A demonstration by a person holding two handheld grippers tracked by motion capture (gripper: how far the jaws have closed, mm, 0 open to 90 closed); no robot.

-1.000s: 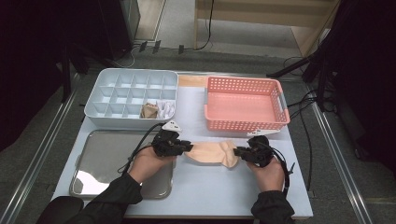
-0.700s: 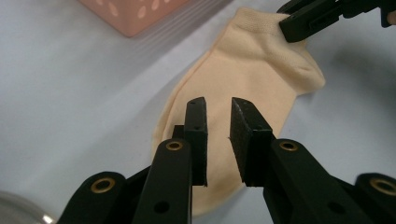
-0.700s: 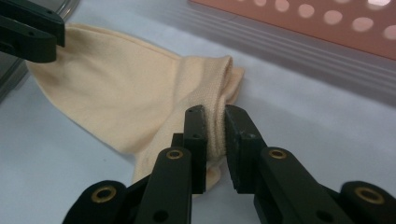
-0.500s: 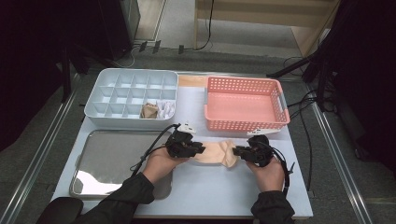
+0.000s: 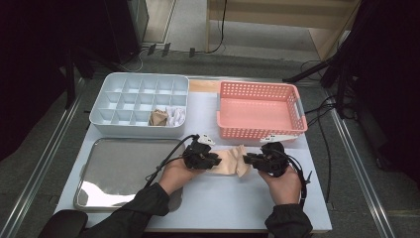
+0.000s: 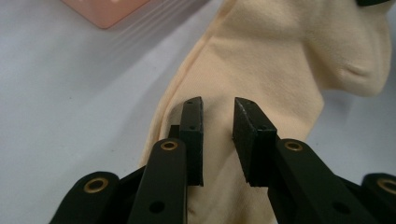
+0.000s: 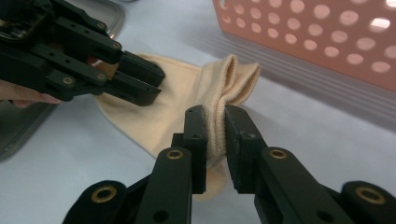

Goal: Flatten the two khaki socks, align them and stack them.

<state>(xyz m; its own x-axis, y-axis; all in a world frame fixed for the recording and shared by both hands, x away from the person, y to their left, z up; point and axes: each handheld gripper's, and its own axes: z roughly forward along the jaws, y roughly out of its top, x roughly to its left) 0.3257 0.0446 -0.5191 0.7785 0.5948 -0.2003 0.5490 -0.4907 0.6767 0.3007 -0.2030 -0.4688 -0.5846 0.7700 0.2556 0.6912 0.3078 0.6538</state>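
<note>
A cream sock (image 5: 229, 159) lies flat on the white table between my two grippers. My right gripper (image 5: 250, 159) is shut on the sock's ribbed cuff, which bunches up between its jaws (image 7: 215, 114). My left gripper (image 5: 210, 159) rests over the sock's other end, its jaws (image 6: 217, 106) a narrow gap apart with the flat cloth (image 6: 280, 56) showing between them. In the right gripper view the left gripper (image 7: 156, 81) lies low on the sock (image 7: 177, 93), pointing toward my right one.
A pink perforated basket (image 5: 257, 87) stands just behind the grippers, near the right jaws (image 7: 327, 37). A white divided tray (image 5: 129, 82) at the back left holds a tan roll (image 5: 158, 117) and a white roll (image 5: 176, 116). A metal tray (image 5: 119, 168) lies front left.
My left gripper has slid right along the sock toward the right gripper, so less of the sock shows between them. The right gripper has kept still on the cuff.
</note>
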